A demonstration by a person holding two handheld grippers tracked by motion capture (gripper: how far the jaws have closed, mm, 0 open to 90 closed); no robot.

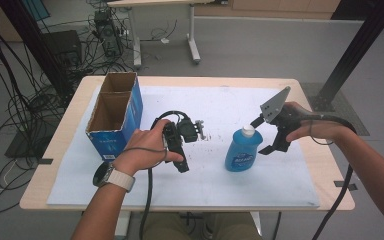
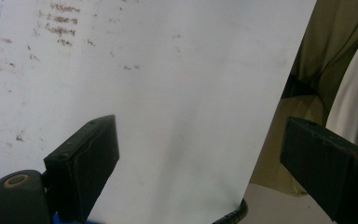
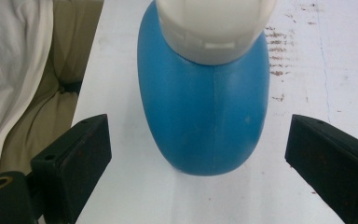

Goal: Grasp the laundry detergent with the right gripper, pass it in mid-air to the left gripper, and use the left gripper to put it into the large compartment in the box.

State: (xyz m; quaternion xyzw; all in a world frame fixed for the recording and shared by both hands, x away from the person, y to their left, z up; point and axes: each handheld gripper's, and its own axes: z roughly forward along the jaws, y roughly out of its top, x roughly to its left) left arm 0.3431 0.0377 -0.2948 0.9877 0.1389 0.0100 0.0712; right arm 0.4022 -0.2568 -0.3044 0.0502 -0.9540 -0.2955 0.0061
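Right gripper (image 1: 269, 135) was the one in play. It hung just above and beside the blue bottle (image 1: 243, 150), jaws spread wide, nothing between the pads. In the right gripper view the bottle (image 3: 204, 107) sat centred between the two jaws but ahead of them, white cap (image 3: 214, 28) towards the camera, so the approach line ran roughly down the bottle's long axis.

Bottle stood upright on the white sheet (image 1: 220, 180), right of centre on the table (image 1: 55, 150). Long axis vertical, cap (image 1: 249, 130) on top. The gripper came at it from the person's right and from above, tilted down.

Left gripper (image 1: 177, 145) was well apart from the bottle, resting low over the sheet mid-table, near the cardboard box (image 1: 115, 112). Its jaws were spread too, with nothing between them; the left gripper view showed bare sheet (image 2: 168, 93) there and the table edge on the right.

So the right hand (image 1: 305, 125) was clearly nearer. Judgement: the next move needed the jaws lowered past the cap to straddle the body, then closed across its narrower face. Which face was narrower was hard to tell from this angle, probably the one seen side-on in the gripper view. Risk: clipping the cap and tipping it.
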